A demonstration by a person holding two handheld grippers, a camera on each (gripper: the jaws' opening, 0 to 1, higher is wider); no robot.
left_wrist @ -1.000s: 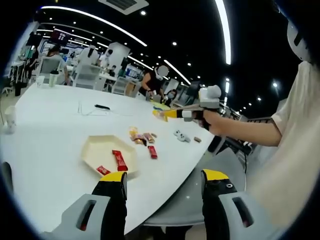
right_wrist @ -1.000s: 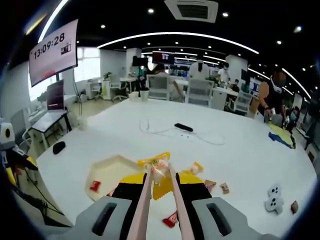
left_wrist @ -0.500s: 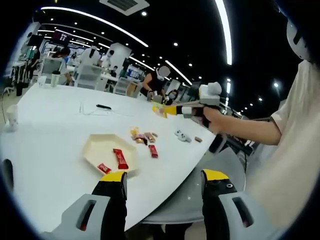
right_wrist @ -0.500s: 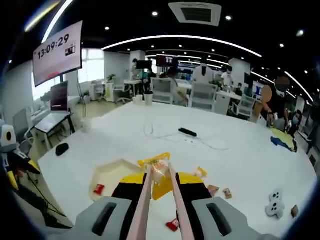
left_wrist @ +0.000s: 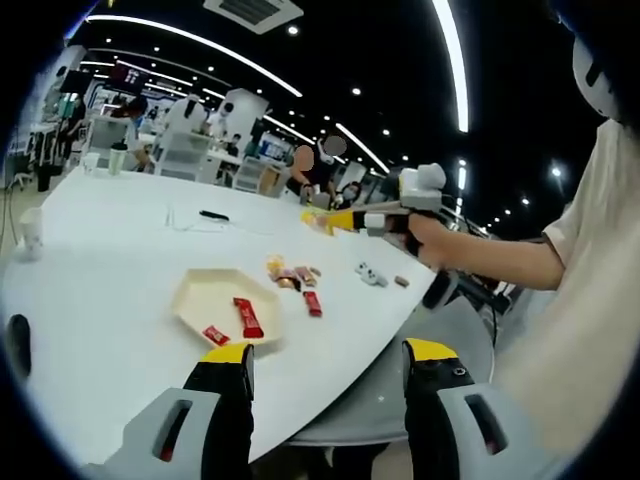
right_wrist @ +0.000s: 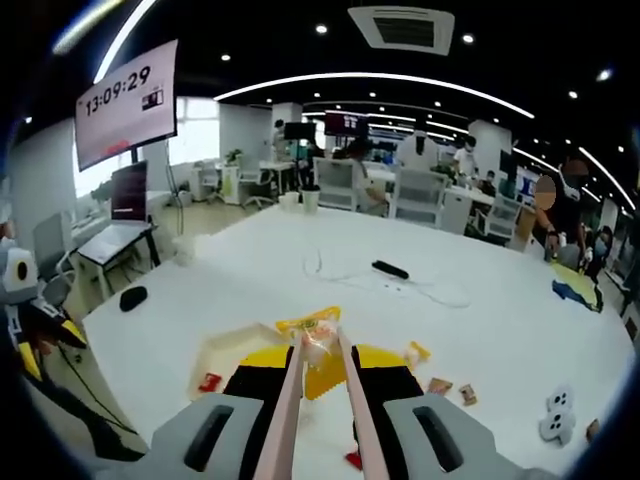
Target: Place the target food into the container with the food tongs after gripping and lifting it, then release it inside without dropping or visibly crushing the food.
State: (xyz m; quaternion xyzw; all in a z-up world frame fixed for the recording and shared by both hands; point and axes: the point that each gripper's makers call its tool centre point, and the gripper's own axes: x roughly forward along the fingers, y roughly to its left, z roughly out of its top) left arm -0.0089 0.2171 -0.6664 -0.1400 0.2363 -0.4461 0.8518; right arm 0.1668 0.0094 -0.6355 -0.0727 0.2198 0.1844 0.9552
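The right gripper [right_wrist: 320, 375] has its fingers [right_wrist: 268, 375] squeezed onto a pair of pinkish tongs [right_wrist: 318, 400], and the tong tips pinch a yellow snack packet [right_wrist: 312, 335]. The packet hangs in the air above the white bench [right_wrist: 480, 320], up and to the right of the cream tray [right_wrist: 225, 350]. The left gripper [left_wrist: 320, 395] hovers off the bench edge nearest the person, fingers [left_wrist: 228, 365] spread wide and holding nothing.

To finish well, I would judge the packet should travel toward the tray and come low over its floor before the squeeze eases, with steady, light pressure so it neither slips nor crumples.

The tray sits near the bench edge and already holds two red bars [left_wrist: 247, 316]. A scatter of other snacks [left_wrist: 292, 276] lies just beyond the tray, so the approach from above looks freest. The bench stretches open behind the tray, with a black remote [right_wrist: 390, 270] and cable well away.
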